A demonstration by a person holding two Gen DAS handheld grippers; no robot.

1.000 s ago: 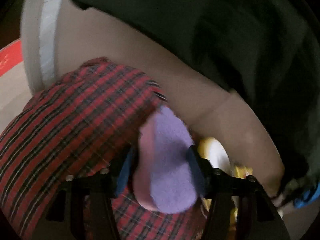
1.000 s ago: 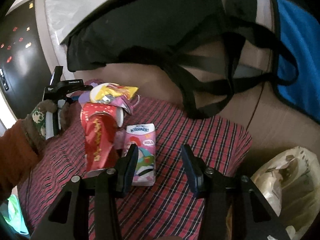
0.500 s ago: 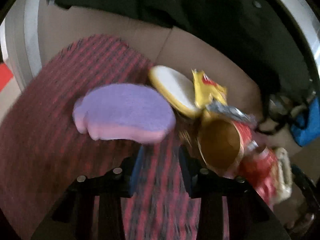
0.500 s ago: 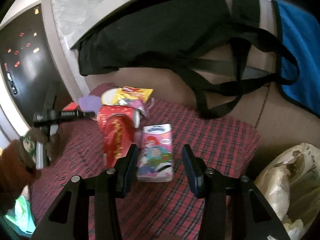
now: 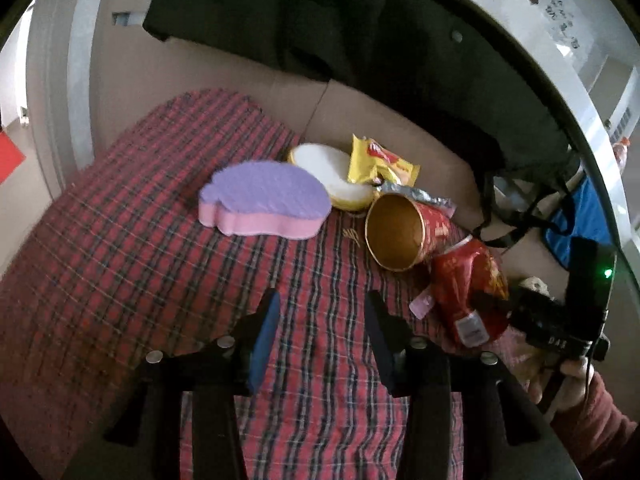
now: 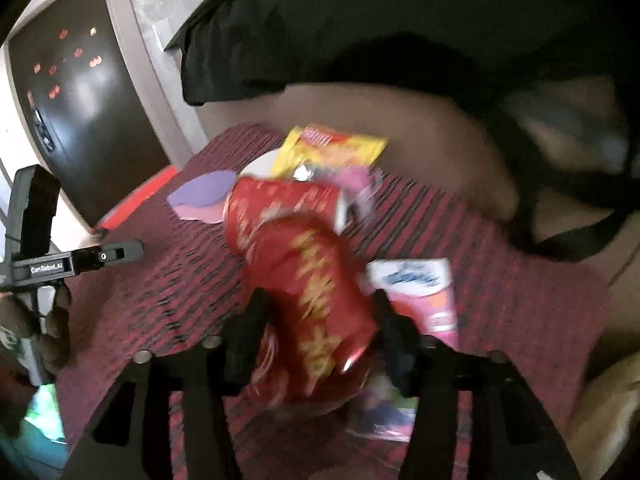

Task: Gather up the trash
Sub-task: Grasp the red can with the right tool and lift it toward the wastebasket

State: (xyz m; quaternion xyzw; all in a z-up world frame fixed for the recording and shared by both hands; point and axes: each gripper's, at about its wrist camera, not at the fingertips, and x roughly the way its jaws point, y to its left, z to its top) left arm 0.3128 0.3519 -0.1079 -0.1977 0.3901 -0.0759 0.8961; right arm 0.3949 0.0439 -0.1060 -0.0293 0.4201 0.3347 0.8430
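**Right gripper straddles the crushed can; left gripper empty**

Since a second ago the purple-and-pink foam sponge (image 5: 264, 200) has left the left gripper (image 5: 320, 332) and lies flat on the red plaid cloth (image 5: 120, 272), while the right gripper (image 6: 316, 332) has come forward over the crushed red drink can with gold lettering (image 6: 316, 304). That can lies between the right fingers, whose jaws are opening; blur hides whether the pads touch it. Touching its far end is a red paper cup with a gold inside (image 5: 396, 238), on its side. Behind the cup are a yellow snack wrapper (image 5: 380, 162) and a white round pad with a yellow rim (image 5: 332, 176). Just right of the can lies a pink-and-white drink carton (image 6: 424, 292). The left jaws are part-way apart and opening over bare cloth. A black bag (image 5: 360, 28) hangs behind.
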